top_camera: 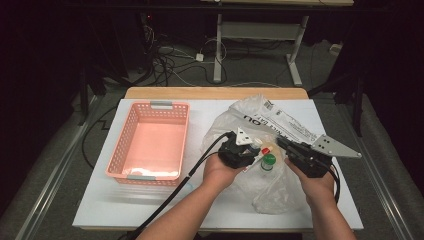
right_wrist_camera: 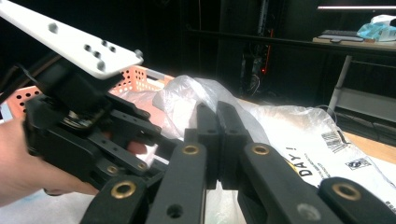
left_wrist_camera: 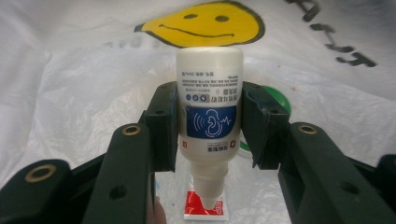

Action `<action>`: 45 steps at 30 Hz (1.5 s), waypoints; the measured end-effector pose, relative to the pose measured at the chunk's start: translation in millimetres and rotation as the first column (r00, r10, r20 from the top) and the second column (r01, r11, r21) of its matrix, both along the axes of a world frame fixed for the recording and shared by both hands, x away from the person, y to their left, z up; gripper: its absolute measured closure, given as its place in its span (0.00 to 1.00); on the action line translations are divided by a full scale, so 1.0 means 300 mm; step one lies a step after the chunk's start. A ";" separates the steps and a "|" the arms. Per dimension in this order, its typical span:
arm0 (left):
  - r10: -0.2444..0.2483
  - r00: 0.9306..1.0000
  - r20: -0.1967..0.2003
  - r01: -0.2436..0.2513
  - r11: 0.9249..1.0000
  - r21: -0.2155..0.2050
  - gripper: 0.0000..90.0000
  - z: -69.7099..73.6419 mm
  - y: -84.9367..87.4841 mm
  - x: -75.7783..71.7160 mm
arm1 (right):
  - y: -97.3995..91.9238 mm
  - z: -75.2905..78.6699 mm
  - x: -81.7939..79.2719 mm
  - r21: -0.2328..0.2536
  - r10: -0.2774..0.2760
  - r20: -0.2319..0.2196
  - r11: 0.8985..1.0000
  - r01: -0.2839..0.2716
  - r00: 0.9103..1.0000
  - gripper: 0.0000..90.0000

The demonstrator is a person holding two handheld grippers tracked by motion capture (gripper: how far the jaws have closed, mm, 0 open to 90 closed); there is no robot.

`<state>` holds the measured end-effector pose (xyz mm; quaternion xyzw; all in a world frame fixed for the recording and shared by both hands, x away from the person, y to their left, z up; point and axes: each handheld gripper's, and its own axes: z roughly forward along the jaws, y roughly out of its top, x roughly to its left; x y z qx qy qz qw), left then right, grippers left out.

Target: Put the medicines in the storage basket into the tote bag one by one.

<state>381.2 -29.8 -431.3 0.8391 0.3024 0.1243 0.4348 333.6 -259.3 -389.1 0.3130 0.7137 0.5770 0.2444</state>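
My left gripper (left_wrist_camera: pixel 210 126) clamps a smooth white plastic dropper bottle (left_wrist_camera: pixel 209 100); my right gripper (right_wrist_camera: pixel 217 140) pinches the crinkly translucent plastic bag (right_wrist_camera: pixel 196 93), jaws fully together.

A small white dropper bottle (left_wrist_camera: pixel 209 119) with a blue label hangs nozzle-down over the clear plastic bag (left_wrist_camera: pixel 70 88).

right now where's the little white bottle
In the left gripper view the white bottle sits clamped between the left gripper pads, over the plastic bag.
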 end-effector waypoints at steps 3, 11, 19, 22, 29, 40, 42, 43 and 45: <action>0.012 1.000 -0.005 -0.012 0.999 0.033 0.64 -0.030 -0.012 0.017 | -0.003 -0.005 0.004 0.002 -0.002 -0.007 1.000 0.002 1.000 1.00; 0.044 0.999 -0.029 -0.043 0.998 0.051 0.64 -0.074 -0.031 0.061 | -0.002 -0.011 0.007 -0.002 0.000 -0.012 1.000 0.000 1.000 1.00; 0.062 0.997 -0.042 -0.060 0.997 0.056 0.64 -0.102 -0.055 0.092 | -0.003 -0.012 0.008 -0.003 0.000 -0.010 1.000 0.000 1.000 1.00; 0.067 0.997 -0.043 -0.064 0.996 0.068 0.64 -0.107 -0.073 0.099 | -0.004 -0.013 0.008 -0.004 0.002 -0.011 1.000 -0.002 1.000 1.00; 0.057 0.997 -0.052 -0.055 0.998 0.039 0.56 -0.108 -0.089 0.100 | -0.006 -0.014 0.010 0.004 0.001 -0.014 1.000 -0.001 1.000 1.00; -0.005 0.999 -0.038 0.004 1.000 -0.008 0.44 -0.044 -0.053 0.021 | -0.005 -0.011 0.007 0.001 0.001 -0.016 1.000 -0.001 1.000 1.00; -0.023 0.999 -0.028 0.022 0.999 -0.025 0.44 -0.036 -0.036 -0.012 | -0.006 -0.011 0.007 -0.004 0.002 -0.013 1.000 -0.002 1.000 1.00; -0.033 0.999 -0.025 0.032 0.999 -0.032 0.44 -0.033 -0.024 -0.033 | -0.006 -0.011 0.007 -0.004 0.002 -0.013 1.000 -0.002 1.000 1.00; -0.034 0.999 -0.003 0.034 0.999 -0.012 0.44 -0.033 -0.007 -0.069 | -0.005 -0.011 0.007 -0.004 0.002 -0.010 1.000 -0.003 1.000 1.00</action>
